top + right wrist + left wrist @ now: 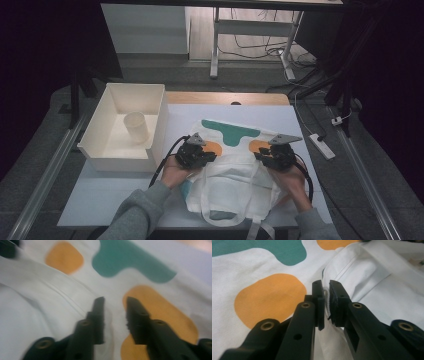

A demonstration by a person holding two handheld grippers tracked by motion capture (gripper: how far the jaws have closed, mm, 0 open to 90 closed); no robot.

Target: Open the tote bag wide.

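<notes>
A white cloth bag (pixel 235 172) with green and orange blotches lies flat on the table, handles toward the person. My left gripper (pixel 206 151) sits at the bag's left side by an orange patch (pixel 214 147). In the left gripper view it (pixel 325 288) is shut on a raised fold of the white bag (pixel 374 290). My right gripper (pixel 265 150) is at the bag's right side next to another orange patch (pixel 257 145). In the right gripper view it (pixel 115 301) stands open just above the bag (pixel 50 290), with only flat fabric showing in the gap.
A cream open bin (pixel 97 145) stands at the table's left with a pale cup (pixel 136 127) inside. The table (pixel 100 195) is covered by a white sheet. A power strip (pixel 321 146) lies on the floor to the right.
</notes>
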